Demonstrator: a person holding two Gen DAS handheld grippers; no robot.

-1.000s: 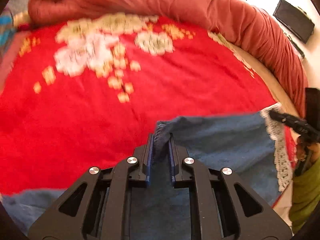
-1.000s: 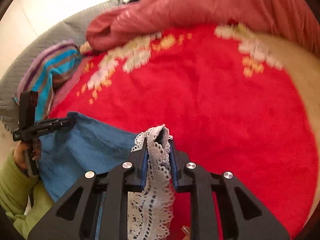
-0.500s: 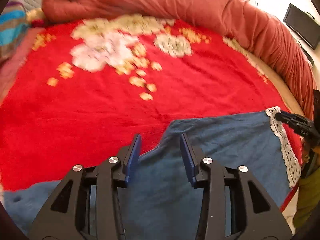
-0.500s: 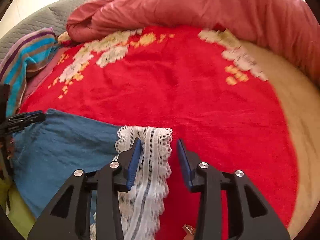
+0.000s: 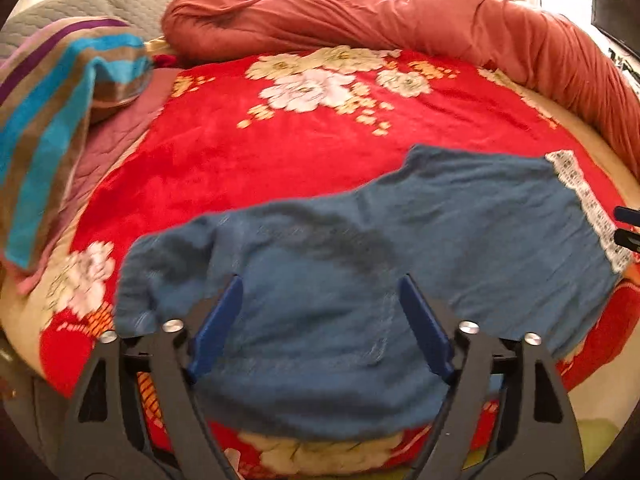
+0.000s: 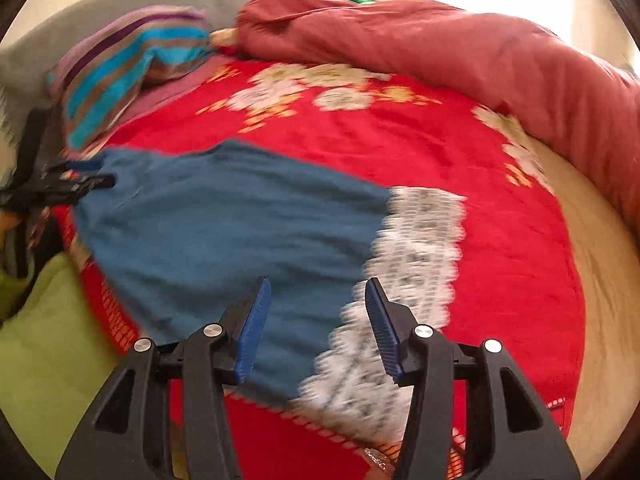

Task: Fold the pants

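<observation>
The blue pants [image 5: 360, 248] lie folded flat on the red flowered blanket [image 5: 240, 152], with a white lace hem [image 5: 576, 200] at the right end. My left gripper [image 5: 320, 284] hovers over the near left part of the cloth; its jaws are opening wide and nothing is pinched between them. In the right wrist view the pants [image 6: 224, 224] spread left and the lace hem [image 6: 416, 248] lies ahead. My right gripper [image 6: 318, 284] hangs above the hem end with its jaws opening, pads clear of the cloth. The left gripper's tip [image 6: 92, 178] shows at the far left.
A rolled rust-red duvet [image 5: 400, 20] runs along the back and right of the bed. A striped towel [image 5: 60, 120] and a grey quilted headboard [image 5: 100, 4] sit at the back left. A green sleeve [image 6: 48, 340] is at the lower left. The cream mattress edge [image 6: 600, 280] curves right.
Both grippers let go of the pants: the left released the blue edge, the right the lace hem. Both opened and drew back toward the near edge, leaving the cloth lying flat.
</observation>
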